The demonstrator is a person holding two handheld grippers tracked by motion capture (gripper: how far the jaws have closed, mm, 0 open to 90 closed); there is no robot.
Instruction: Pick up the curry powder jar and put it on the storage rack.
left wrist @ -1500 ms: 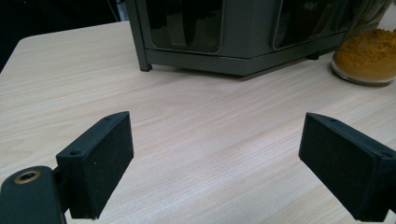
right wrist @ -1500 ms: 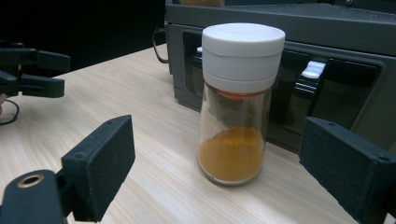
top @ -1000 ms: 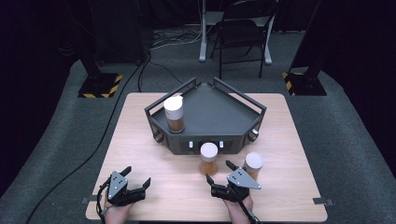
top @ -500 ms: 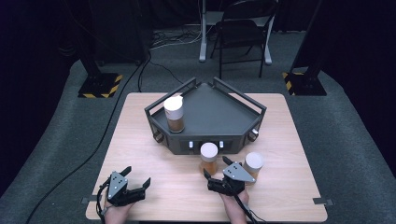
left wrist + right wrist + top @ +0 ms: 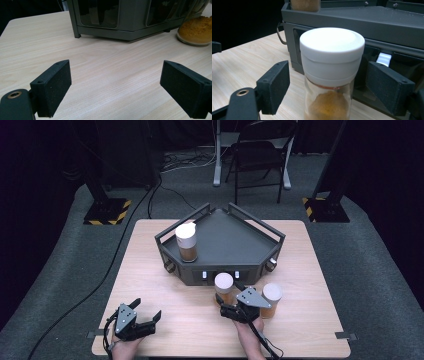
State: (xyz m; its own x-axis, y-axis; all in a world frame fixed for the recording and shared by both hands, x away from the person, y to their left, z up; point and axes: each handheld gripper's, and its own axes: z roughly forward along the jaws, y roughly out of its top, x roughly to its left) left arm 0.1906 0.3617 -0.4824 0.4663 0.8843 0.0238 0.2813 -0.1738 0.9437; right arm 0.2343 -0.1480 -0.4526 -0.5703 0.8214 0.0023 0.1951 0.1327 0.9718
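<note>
Your right gripper [image 5: 226, 298] moved forward around the middle jar [image 5: 331, 75], jaws just closing but not touching, left gripper [image 5: 148, 309] unmoved, jaws open and empty

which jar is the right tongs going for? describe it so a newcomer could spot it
On the wooden table stands a dark angular rack, with two white-capped spice jars on the table at its near side. The target jar is the left of the pair, right against the rack front, between the jaws of the right tongs, which have just been closing. The other jar stands right of them; a third sits on the rack.
</note>
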